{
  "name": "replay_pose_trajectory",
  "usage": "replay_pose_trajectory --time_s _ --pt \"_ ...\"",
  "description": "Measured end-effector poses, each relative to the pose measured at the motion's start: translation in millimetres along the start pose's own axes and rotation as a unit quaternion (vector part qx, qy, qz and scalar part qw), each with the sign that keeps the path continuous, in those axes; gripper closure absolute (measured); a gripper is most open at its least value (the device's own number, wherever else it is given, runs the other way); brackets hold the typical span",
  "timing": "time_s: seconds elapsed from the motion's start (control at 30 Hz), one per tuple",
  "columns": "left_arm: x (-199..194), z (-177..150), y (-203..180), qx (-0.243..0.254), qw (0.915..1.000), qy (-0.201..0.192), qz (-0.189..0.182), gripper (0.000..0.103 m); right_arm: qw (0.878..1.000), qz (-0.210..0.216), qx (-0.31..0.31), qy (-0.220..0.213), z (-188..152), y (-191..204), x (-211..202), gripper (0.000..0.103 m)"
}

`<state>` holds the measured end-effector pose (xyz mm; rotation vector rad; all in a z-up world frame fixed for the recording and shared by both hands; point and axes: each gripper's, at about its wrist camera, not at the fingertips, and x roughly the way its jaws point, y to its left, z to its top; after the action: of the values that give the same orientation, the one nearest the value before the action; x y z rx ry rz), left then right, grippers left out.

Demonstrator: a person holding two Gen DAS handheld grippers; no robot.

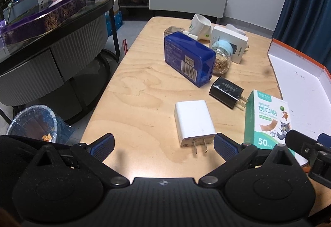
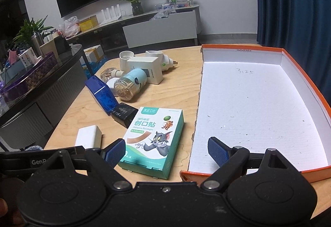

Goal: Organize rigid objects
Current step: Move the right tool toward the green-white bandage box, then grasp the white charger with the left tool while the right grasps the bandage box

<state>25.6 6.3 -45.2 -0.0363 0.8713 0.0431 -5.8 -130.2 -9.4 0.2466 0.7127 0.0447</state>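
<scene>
1. We work over a light wooden table (image 1: 144, 82) that carries everything below.
2. The largest thing on it is the orange-rimmed tray box (image 2: 256, 102), white inside, lying at the right side of the table.
3. Next comes the blue plastic case (image 1: 187, 59), standing on its long edge near the table's middle, barcode toward our left camera.
4. The green bandage box (image 2: 155, 138) lies flat just beside the tray's left edge, between the tray and the chargers.
5. A white carton (image 1: 229, 40) sits behind a glass jar of toothpicks (image 1: 222, 57) that lies on its side, touching the blue case.
6. The white charger (image 1: 193, 122) lies flat, prongs toward us, in front of our left gripper (image 1: 163, 144), whose jaws stand wide apart and hold nothing.
7. The black charger (image 1: 226, 90) rests between the blue case and the bandage box.
8. Our right gripper (image 2: 166, 152) is spread wide too and grasps nothing: its left finger sits just beside the bandage box's near corner, its right finger over the tray's near end.
</scene>
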Motion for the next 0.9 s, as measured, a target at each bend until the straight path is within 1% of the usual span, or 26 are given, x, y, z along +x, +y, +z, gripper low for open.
replay_pose_trajectory --time_s 0.37,0.47,0.57,0.6,0.63,0.67,0.7,0.73,0.77,0.8,0.9 --pt "24 9 -10 0.003 0.9999 0.006 -0.014 0.0 1.0 -0.004 0.016 0.019 5 -2 17 0.001" --pt "32 10 -14 0.013 0.9997 0.006 -0.02 0.01 1.0 -0.008 0.017 0.025 6 -1 22 0.001" --pt "35 8 -17 0.038 0.9992 -0.013 -0.006 0.016 0.999 -0.01 0.021 0.037 8 2 31 0.001" --pt "35 8 -16 0.04 0.999 -0.018 -0.01 0.023 0.999 -0.01 0.021 0.041 9 3 35 0.001" --pt "34 8 -16 0.042 0.9987 -0.024 -0.016 0.034 0.999 -0.01 0.021 0.047 10 5 39 0.001" --pt "33 9 -16 0.045 0.9984 -0.029 -0.018 0.039 0.999 -0.007 0.023 0.049 11 7 42 0.002" --pt "32 9 -16 0.048 0.9981 -0.032 -0.021 0.049 0.998 -0.005 0.024 0.05 12 9 45 0.001" --pt "32 10 -15 0.05 0.9979 -0.033 -0.024 0.057 0.998 -0.004 0.022 0.051 14 12 47 0.001" --pt "32 10 -14 0.049 0.9978 -0.035 -0.028 0.06 0.998 -0.003 0.017 0.052 16 15 51 0.001" --pt "31 11 -12 0.045 0.998 -0.036 -0.026 0.061 0.998 -0.004 0.013 0.054 17 18 53 0.001" --pt "33 11 -10 0.042 0.998 -0.038 -0.029 0.061 0.997 -0.015 0.01 0.077 22 23 64 0.001"
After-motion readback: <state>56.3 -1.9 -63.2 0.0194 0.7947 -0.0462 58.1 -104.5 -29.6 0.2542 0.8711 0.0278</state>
